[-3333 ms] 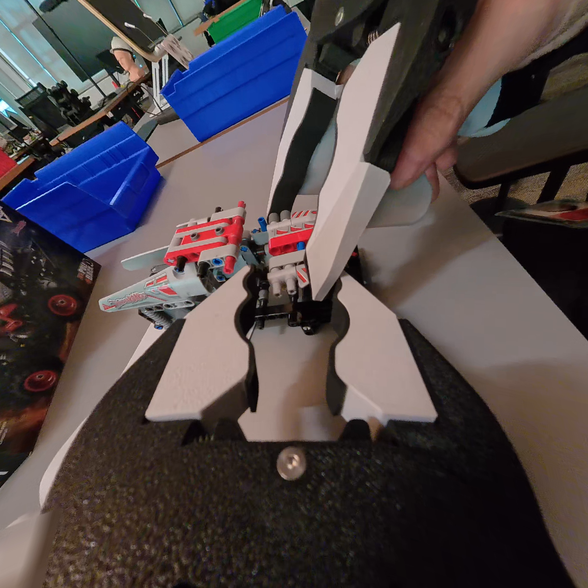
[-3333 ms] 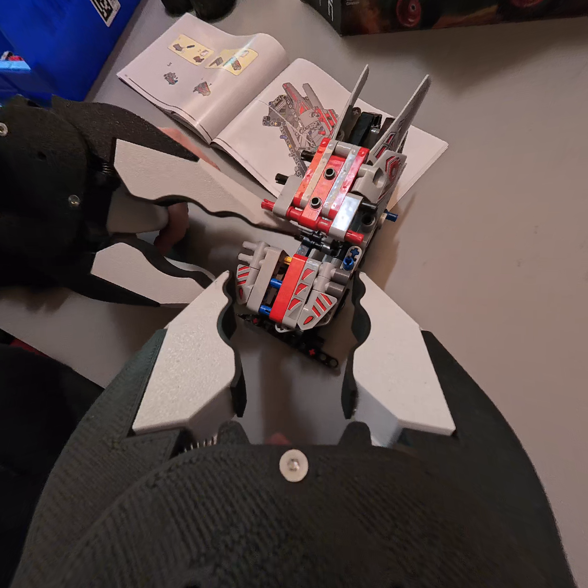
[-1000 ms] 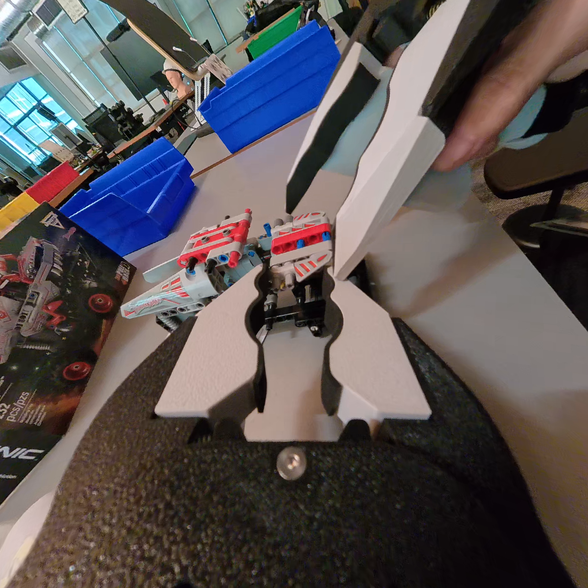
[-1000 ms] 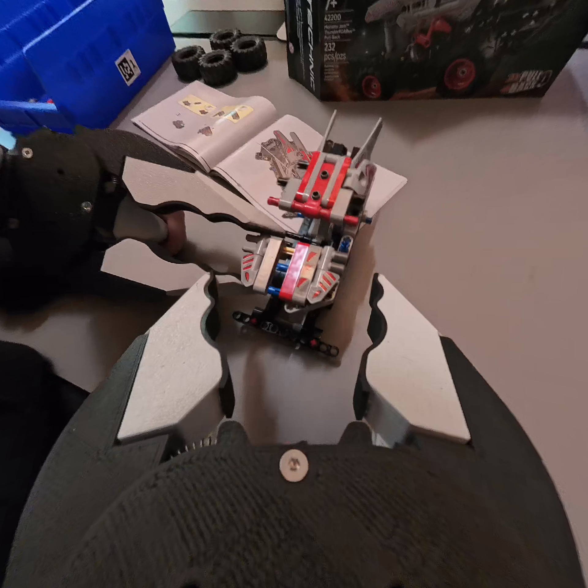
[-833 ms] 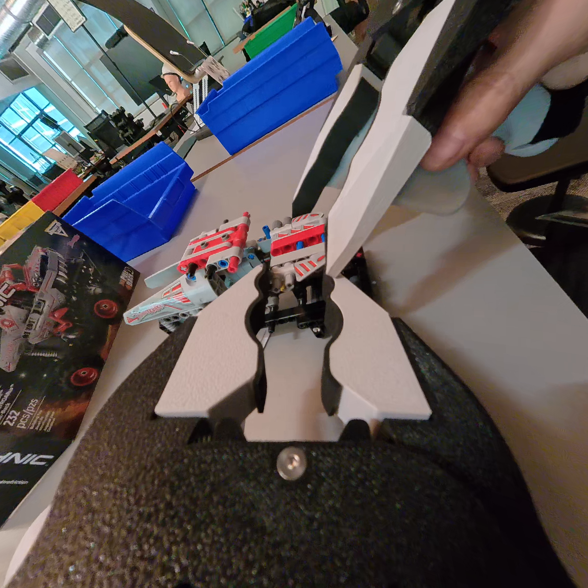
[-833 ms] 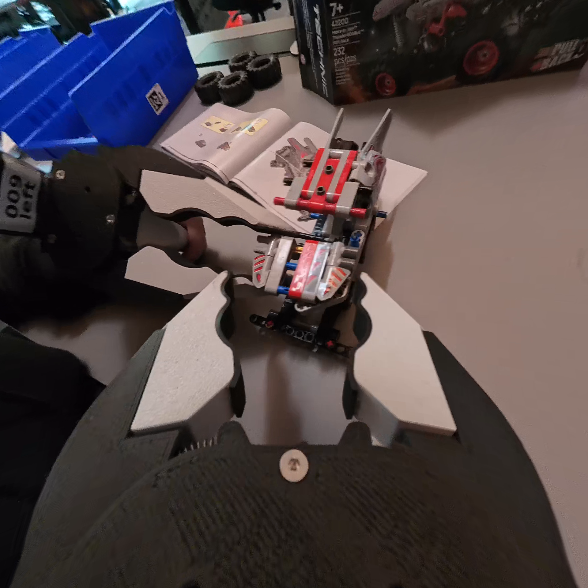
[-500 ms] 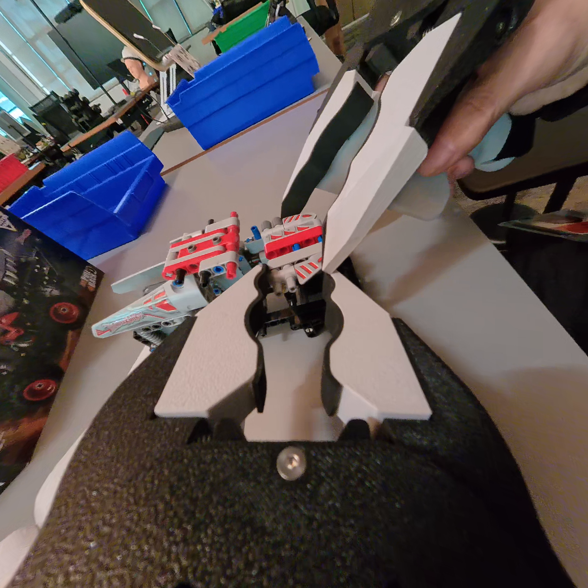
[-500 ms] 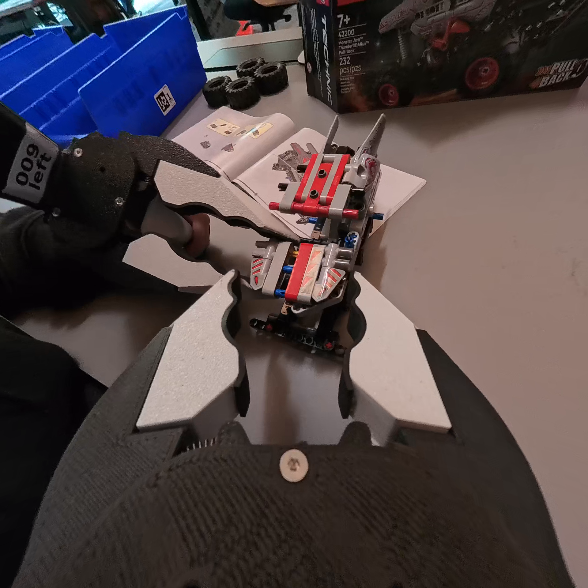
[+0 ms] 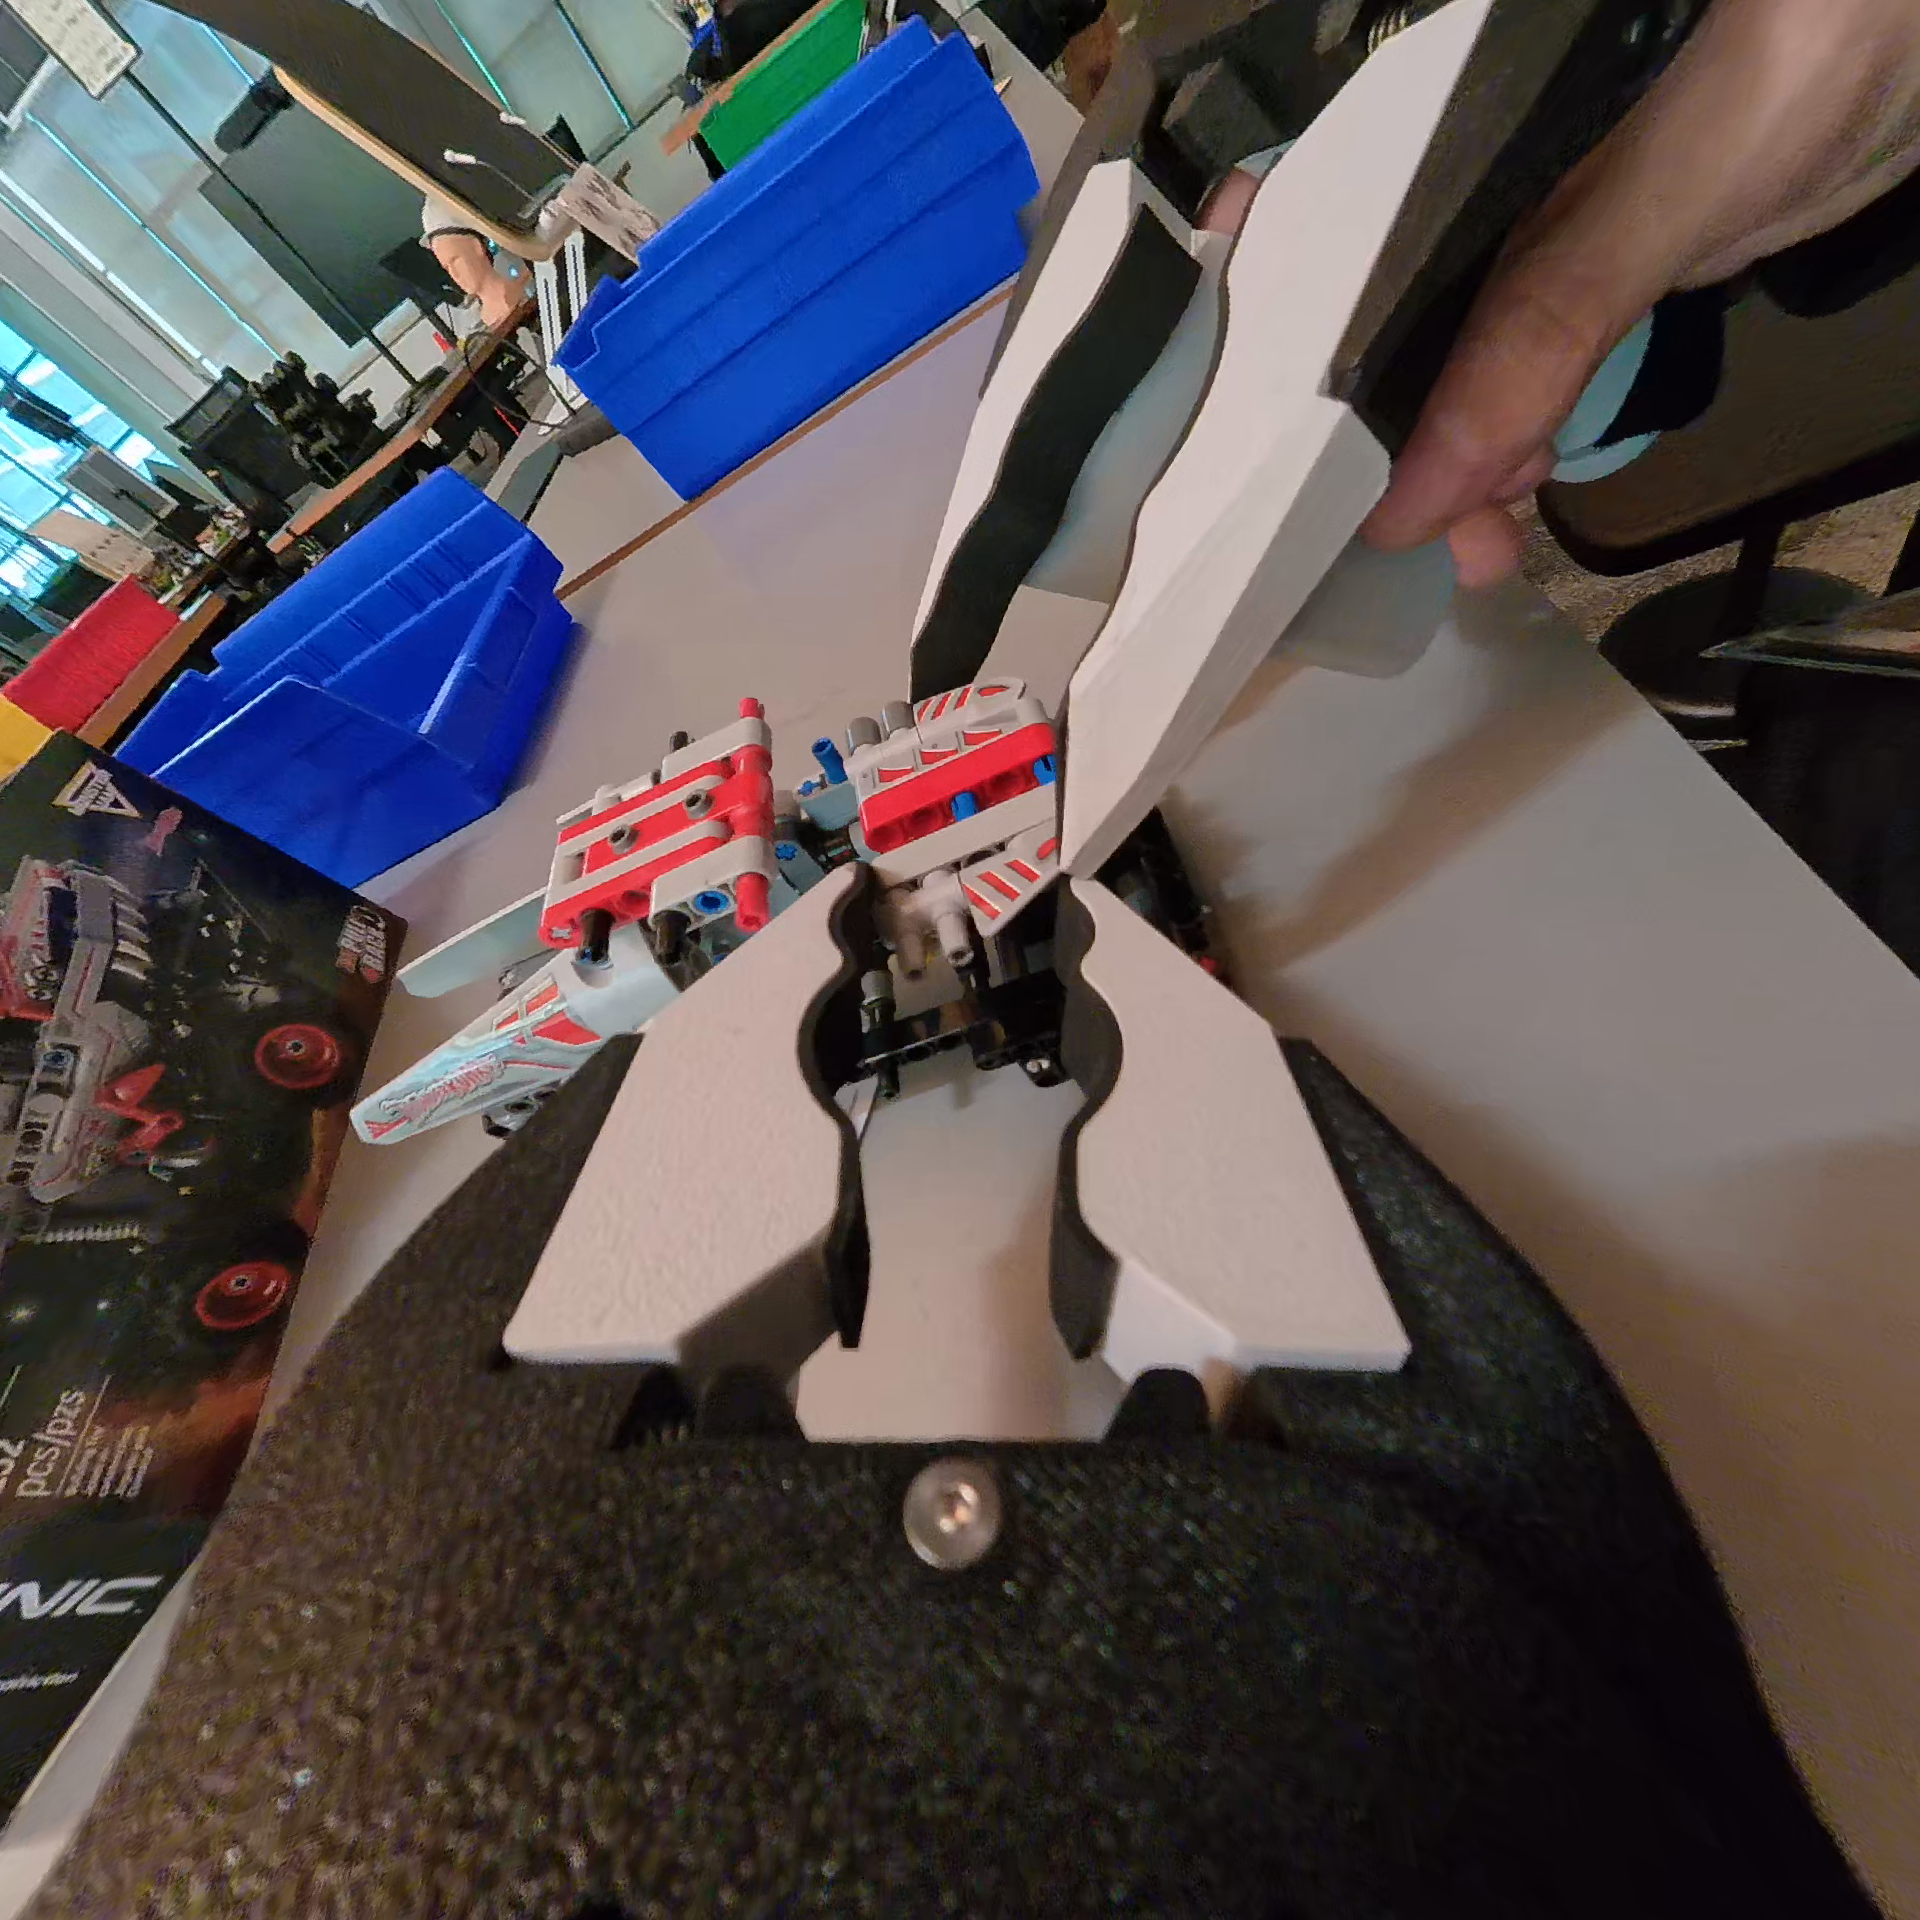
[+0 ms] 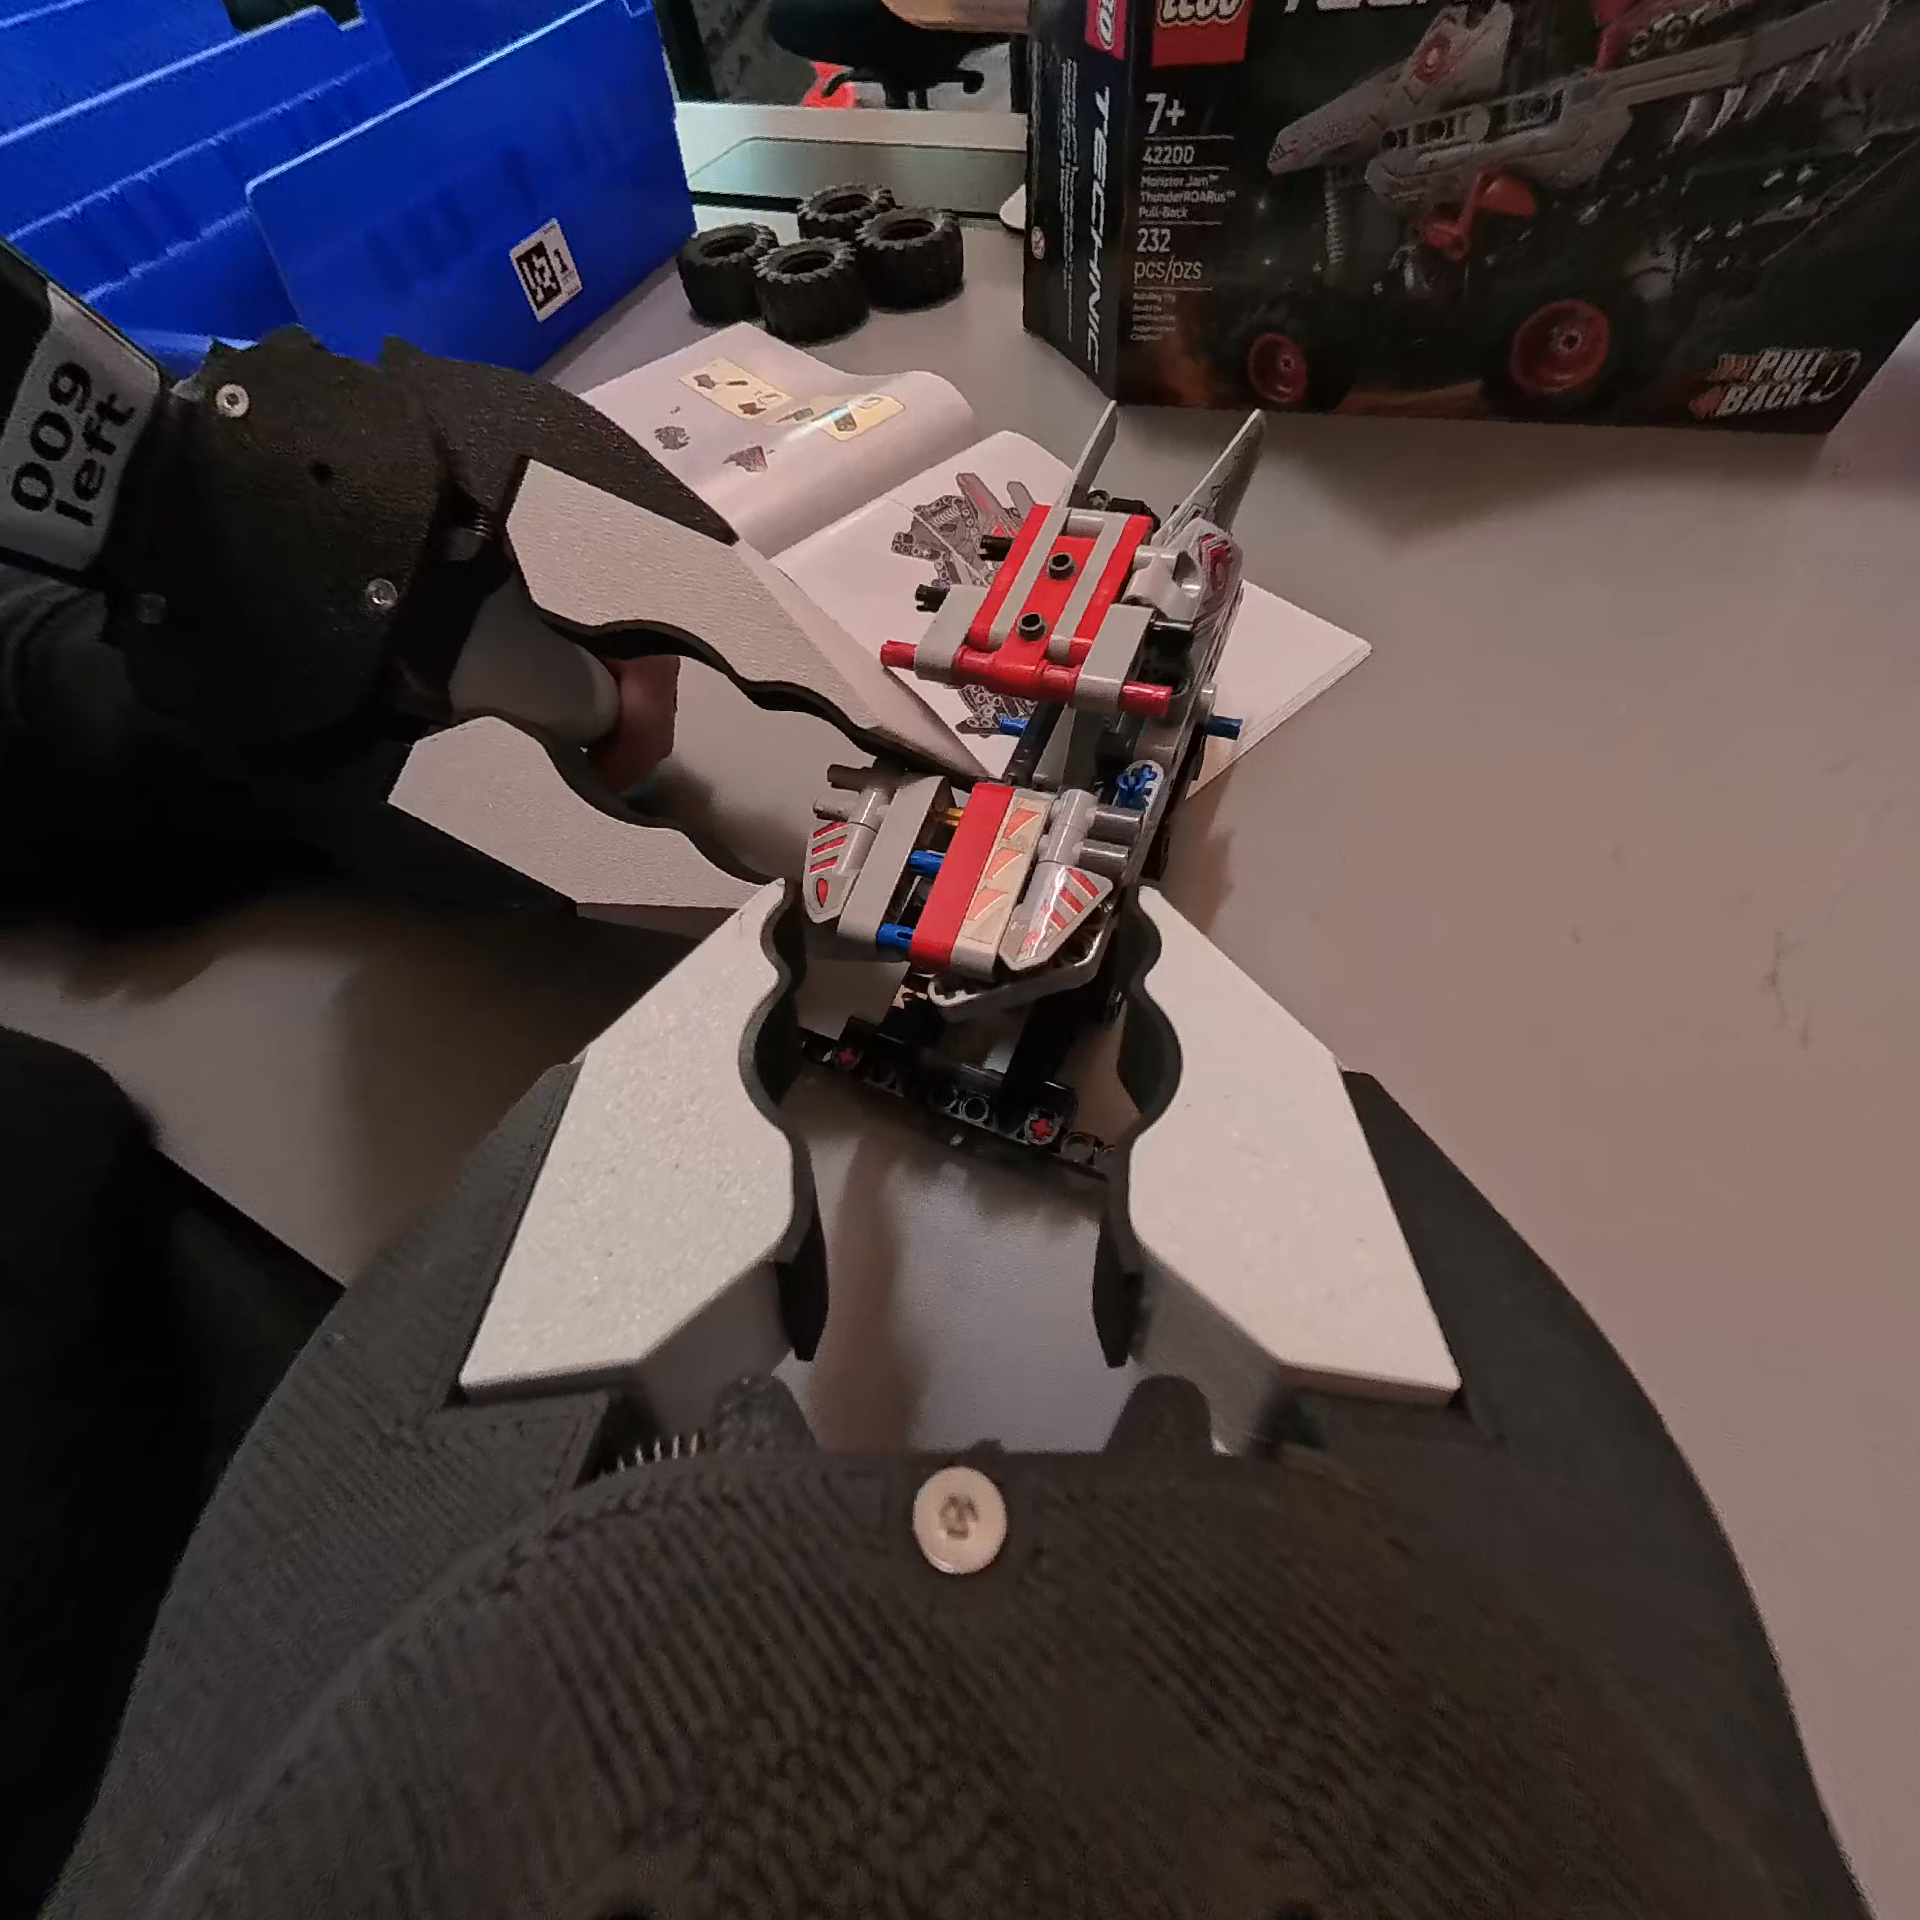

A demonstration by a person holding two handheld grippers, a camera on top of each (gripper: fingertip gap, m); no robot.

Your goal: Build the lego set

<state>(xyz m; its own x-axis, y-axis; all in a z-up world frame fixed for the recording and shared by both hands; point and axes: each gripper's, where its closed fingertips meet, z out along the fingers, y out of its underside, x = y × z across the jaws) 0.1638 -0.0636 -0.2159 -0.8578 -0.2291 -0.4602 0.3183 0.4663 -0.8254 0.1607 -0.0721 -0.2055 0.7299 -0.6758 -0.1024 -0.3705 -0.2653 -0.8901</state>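
Observation:
The lego model (image 9: 665,831), a red, grey and black truck body without wheels, lies on the grey table. It also shows in the right wrist view (image 10: 1039,603), partly on the open booklet. My left gripper (image 9: 961,904) comes in from the model's side, jaws narrowed on the left side of its striped hood (image 10: 966,873). It shows in the right wrist view (image 10: 878,828) with one fingertip behind the hood and one at its front corner. My right gripper (image 10: 961,914) is closed on the hood's two sides from the front. It also shows in the left wrist view (image 9: 995,769).
The set's box (image 10: 1455,208) stands at the back, with several black tyres (image 10: 821,260) beside it. An open instruction booklet (image 10: 790,436) lies under the model's rear. Blue bins (image 9: 343,665) (image 9: 810,260) stand farther off. The table edge (image 9: 1662,779) runs close on the right. Less than 4 cm separates the two grippers' tips.
My right gripper has moved in from wide open and narrowed onto the hood. My left gripper has kept its narrowed hold on the model's side.

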